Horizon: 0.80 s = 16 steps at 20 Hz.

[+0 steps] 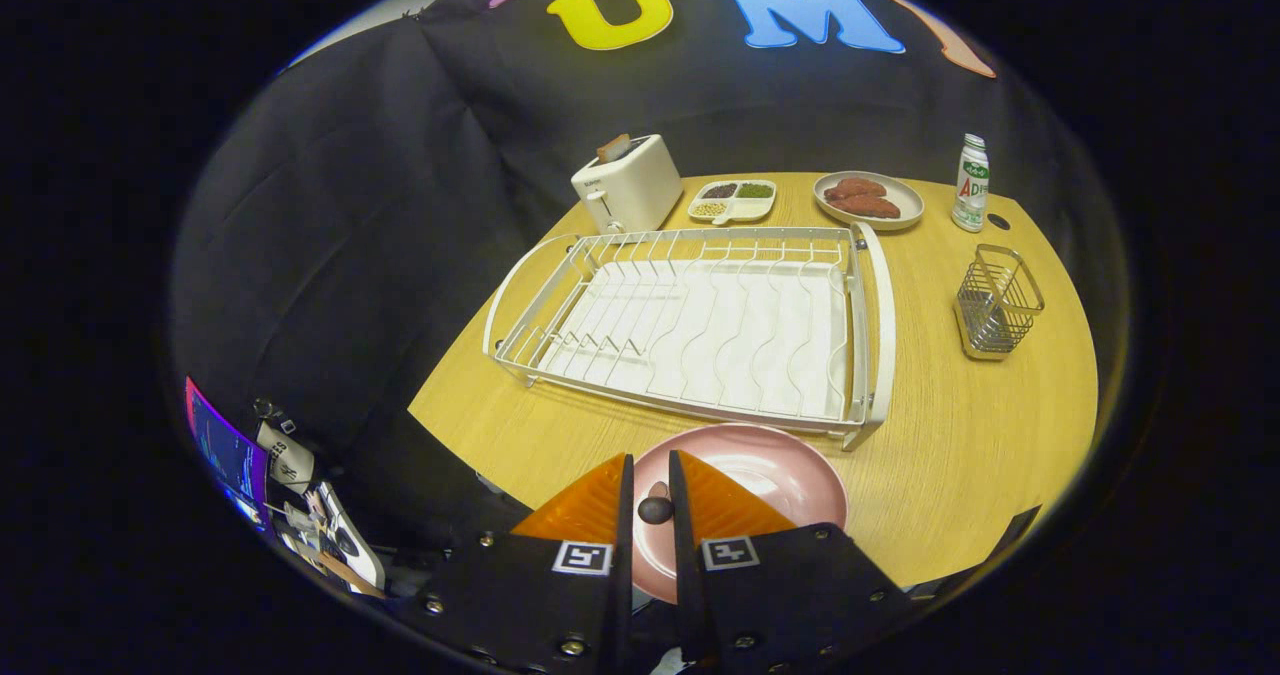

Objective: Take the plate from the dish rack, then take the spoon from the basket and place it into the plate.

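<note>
Your gripper (651, 490) is down low over the pink plate (775, 480), and its two fingers are drawn in close, pinching the dark rounded end of the spoon (655, 508) between them; both fingers press on it from either side, with only that narrow gap left. You can see just that knob of the spoon and a small paler bit right above it, so the rest of its shape is hidden by the fingers. The plate sits flat on the wooden table (960, 435), right under and just ahead of the fingers, touching or almost touching the near rail of the white dish rack (700, 325). The rack lies beyond the plate, its wire slots bare. Off to the right of the rack stands the wire basket (997, 302), well apart from your fingers. Farther back you've got a toaster (628, 185), a divided tray (733, 200), a plate of reddish food (868, 200) and a small bottle (970, 183).
</note>
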Each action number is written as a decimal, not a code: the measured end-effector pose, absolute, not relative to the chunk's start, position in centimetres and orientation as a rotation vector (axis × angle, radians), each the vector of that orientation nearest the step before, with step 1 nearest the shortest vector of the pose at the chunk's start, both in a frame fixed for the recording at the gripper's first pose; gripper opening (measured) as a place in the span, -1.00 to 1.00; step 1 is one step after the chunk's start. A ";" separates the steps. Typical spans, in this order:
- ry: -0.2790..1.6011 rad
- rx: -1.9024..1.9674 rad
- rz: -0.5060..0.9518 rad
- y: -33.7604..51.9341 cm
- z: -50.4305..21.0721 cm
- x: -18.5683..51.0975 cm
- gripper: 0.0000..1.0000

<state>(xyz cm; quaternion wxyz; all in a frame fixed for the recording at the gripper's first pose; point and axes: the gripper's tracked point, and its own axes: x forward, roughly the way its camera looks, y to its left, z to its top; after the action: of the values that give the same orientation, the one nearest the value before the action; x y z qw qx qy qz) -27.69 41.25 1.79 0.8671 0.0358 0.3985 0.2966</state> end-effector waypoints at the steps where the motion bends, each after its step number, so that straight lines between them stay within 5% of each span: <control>1: 0.830 0.078 0.616 41.0 2.0 -27.6 -0.63; 16: 0.595 0.195 0.497 33.8 11.7 -23.4 -0.63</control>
<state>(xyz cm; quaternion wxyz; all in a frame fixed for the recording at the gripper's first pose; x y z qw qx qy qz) -23.42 33.78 11.71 0.9212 0.0951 0.2895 0.2421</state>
